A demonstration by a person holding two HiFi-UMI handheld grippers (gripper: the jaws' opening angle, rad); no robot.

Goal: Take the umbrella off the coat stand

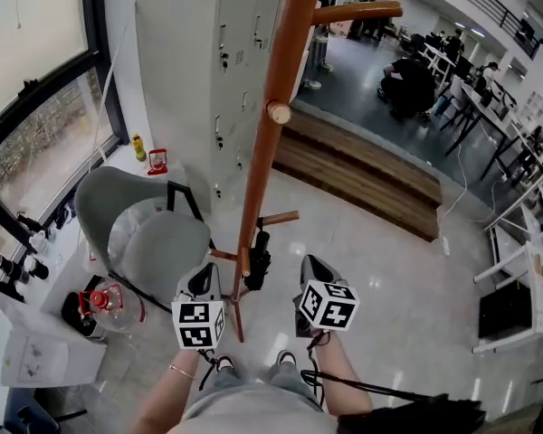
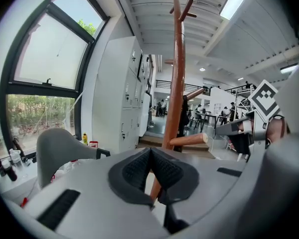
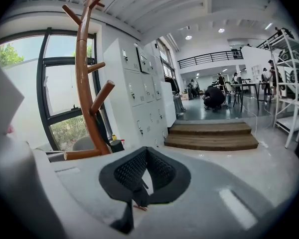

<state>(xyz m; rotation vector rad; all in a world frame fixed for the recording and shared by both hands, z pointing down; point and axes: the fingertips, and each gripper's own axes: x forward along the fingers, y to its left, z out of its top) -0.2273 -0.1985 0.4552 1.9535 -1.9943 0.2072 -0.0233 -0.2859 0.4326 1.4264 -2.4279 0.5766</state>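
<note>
**Umbrella (image 1: 258, 262) hangs low on the coat stand (image 1: 270, 143)**

The black umbrella hangs by a low peg on the brown pole. The left gripper (image 1: 202, 283) and the right gripper (image 1: 315, 274) are near it, one on each side. Both have their jaws pressed together and hold nothing. A grey chair (image 1: 136, 224) stands to the left.

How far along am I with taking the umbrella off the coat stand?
Done: nothing yet; the small black folded umbrella hangs from a lower peg of the brown wooden coat stand. In hand: nothing; the left gripper and right gripper are both shut and empty, short of the stand. Left: open a gripper, close on the umbrella, lift it off the peg.
</note>
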